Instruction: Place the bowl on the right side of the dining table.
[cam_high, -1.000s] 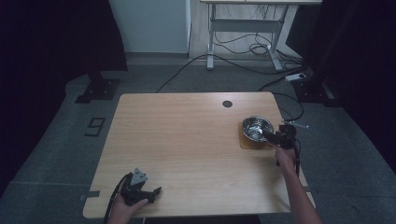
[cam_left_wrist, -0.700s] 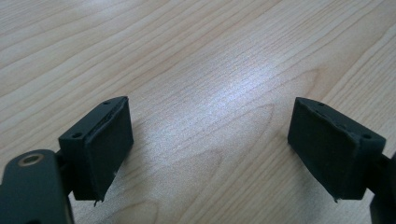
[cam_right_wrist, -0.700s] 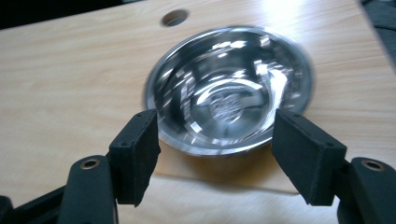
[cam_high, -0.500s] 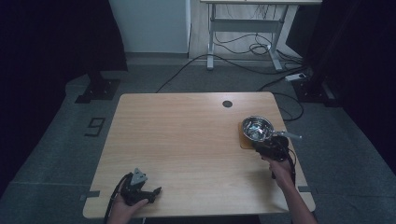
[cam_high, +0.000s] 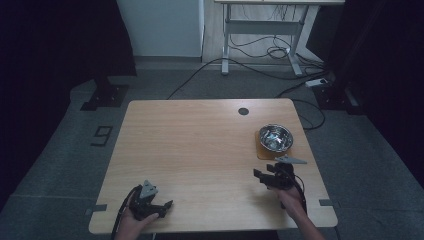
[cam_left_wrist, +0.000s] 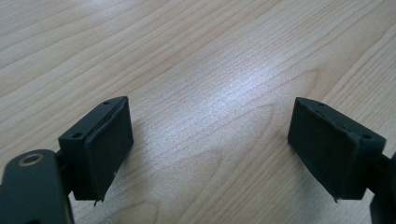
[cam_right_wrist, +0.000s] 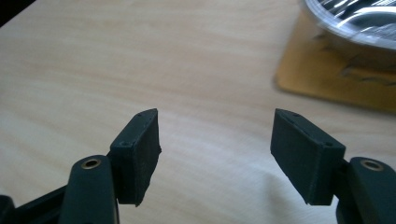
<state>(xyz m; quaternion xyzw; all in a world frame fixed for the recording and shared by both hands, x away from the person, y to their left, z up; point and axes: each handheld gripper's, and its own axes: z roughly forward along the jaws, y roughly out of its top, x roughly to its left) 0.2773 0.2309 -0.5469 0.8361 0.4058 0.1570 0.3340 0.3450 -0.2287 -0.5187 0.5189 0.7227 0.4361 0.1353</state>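
At the near edge of the table (cam_high: 200, 150) the left gripper (cam_high: 161, 207) rests with jaws apart over bare wood, the right gripper (cam_high: 260, 176) hovers farther up, jaws wide and holding nothing, and beyond it the steel bowl (cam_high: 275, 137) sits on a brown mat (cam_high: 263, 151).

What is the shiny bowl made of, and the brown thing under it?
The bowl looks like metal, probably polished steel: it is silvery and throws bright, mirror-like glints. The mat under it is flat, thin and a dull yellow-brown with no shine, so it may be cork or thin wood; the pictures leave that open.
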